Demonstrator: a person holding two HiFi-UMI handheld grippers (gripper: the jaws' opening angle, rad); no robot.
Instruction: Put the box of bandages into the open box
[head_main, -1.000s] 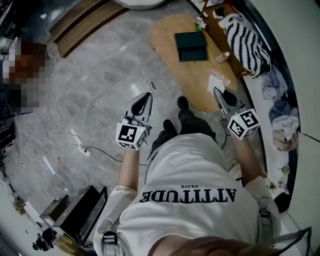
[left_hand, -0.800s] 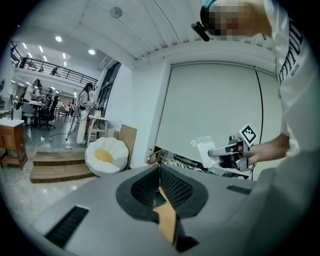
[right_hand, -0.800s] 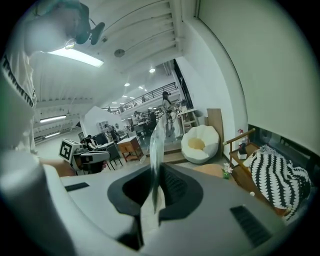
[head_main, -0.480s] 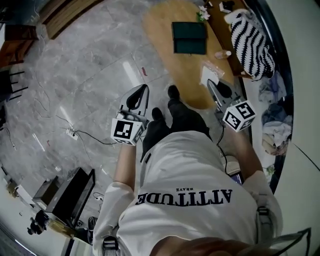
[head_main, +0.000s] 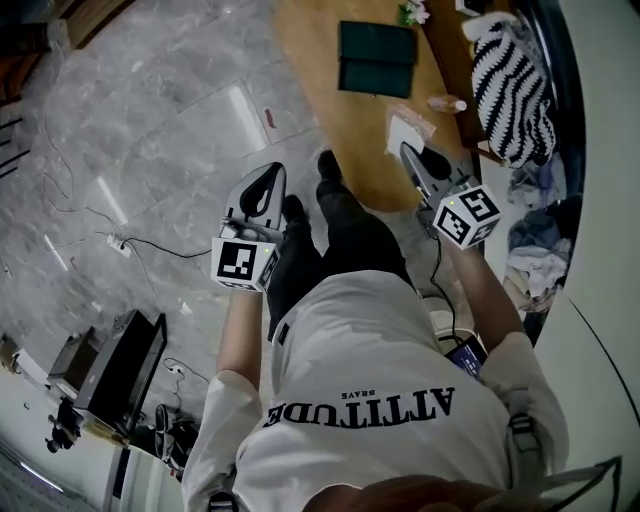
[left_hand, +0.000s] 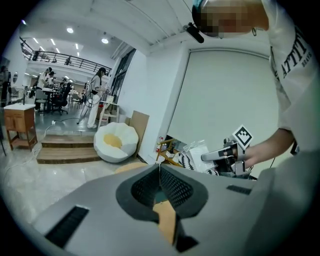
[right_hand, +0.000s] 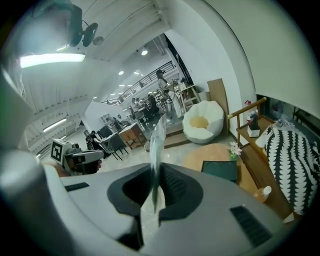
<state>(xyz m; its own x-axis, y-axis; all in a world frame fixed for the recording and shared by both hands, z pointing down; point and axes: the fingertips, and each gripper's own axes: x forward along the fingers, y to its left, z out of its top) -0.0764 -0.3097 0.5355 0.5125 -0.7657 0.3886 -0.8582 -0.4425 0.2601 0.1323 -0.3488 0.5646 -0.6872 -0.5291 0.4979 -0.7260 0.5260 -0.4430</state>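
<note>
- Just short of the wooden table (head_main: 325, 110), the right gripper (head_main: 410, 155) has its jaws together, empty.
- The white packet (head_main: 406, 130), probably the box of bandages, lies on the table's near edge, directly ahead of it.
- The left gripper (head_main: 270, 175), also closed, is farther from the table.
- The open box (head_main: 377, 58) is mid-table, beyond.

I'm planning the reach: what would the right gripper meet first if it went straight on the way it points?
Likely the white packet on the wooden table, just beyond the right gripper. The gripper's height above the packet is unclear.
</note>
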